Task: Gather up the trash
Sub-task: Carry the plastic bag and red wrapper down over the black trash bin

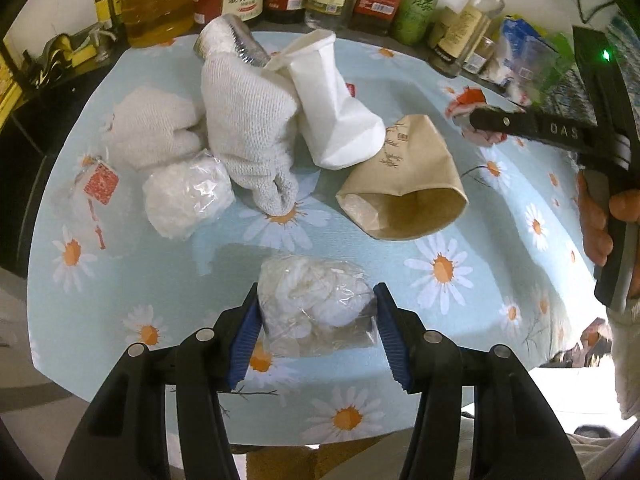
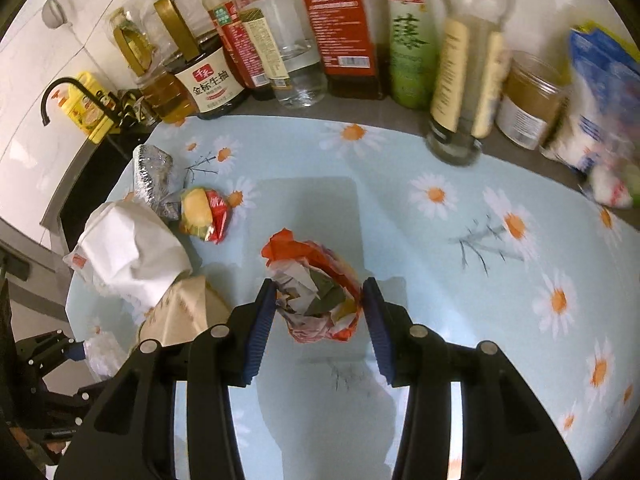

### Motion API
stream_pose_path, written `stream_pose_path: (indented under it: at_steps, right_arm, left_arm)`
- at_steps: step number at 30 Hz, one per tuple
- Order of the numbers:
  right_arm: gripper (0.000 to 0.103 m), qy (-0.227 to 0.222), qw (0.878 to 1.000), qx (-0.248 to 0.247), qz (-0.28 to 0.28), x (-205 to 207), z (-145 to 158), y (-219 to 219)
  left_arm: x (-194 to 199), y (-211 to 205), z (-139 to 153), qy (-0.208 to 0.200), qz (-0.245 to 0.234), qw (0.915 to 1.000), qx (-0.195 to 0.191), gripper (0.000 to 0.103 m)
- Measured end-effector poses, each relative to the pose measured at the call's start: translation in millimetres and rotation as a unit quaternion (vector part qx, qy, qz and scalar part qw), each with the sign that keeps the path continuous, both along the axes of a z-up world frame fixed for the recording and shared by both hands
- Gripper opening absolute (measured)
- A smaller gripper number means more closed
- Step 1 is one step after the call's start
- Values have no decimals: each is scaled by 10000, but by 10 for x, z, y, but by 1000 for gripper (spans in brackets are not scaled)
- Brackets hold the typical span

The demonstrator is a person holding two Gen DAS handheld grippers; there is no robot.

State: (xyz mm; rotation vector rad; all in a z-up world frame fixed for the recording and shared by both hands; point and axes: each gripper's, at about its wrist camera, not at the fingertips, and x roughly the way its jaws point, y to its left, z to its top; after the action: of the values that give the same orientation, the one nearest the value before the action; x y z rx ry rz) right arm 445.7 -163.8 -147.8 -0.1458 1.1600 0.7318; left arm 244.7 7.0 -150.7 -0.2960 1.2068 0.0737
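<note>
On the daisy-print tablecloth (image 1: 168, 280), my left gripper (image 1: 316, 312) is shut on a clear plastic bag of crumpled white tissue (image 1: 316, 300), with both blue pads pressing its sides. My right gripper (image 2: 318, 312) is shut on a crumpled red wrapper (image 2: 316, 280). In the left wrist view, that wrapper (image 1: 466, 102) shows at the right gripper's (image 1: 476, 120) black tip, a hand behind it. Loose trash lies beyond: a second tissue bag (image 1: 188, 196), a crushed white paper cup (image 1: 332, 112), a brown paper cup (image 1: 404, 184), a silver foil wrapper (image 2: 152, 176) and a yellow-red wrapper (image 2: 204, 216).
White knitted gloves (image 1: 248, 120) lie among the trash. A row of oil and sauce bottles (image 2: 344, 32) lines the back edge, with a jar (image 2: 528, 100) and a blue packet (image 2: 600, 92) at the right. A black tap (image 2: 60, 92) stands at far left.
</note>
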Motion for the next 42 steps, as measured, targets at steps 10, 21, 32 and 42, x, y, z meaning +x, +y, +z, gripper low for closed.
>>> stream_pose_path:
  at_steps: [10,21,32,42]
  right_arm:
    - [45,-205,9950,-113,-973,-777,278,-349]
    - [45,-369,9864,-66,-1599,-1795,555,-218]
    - [45,-212,9917,254,-1246,-2835,532,421]
    - [46,195,9974,325,-613,-3438,268,1006]
  left_arm:
    - [-400,113,229,-497,-863,9949,-144,53]
    - [-1003,520,357,-869,-1242,9882,-229,53]
    - [-1705,944,273,-897,-1292,9871,-310,53]
    - [-2063,1208,-29,-552,-1125,9910,-478,53]
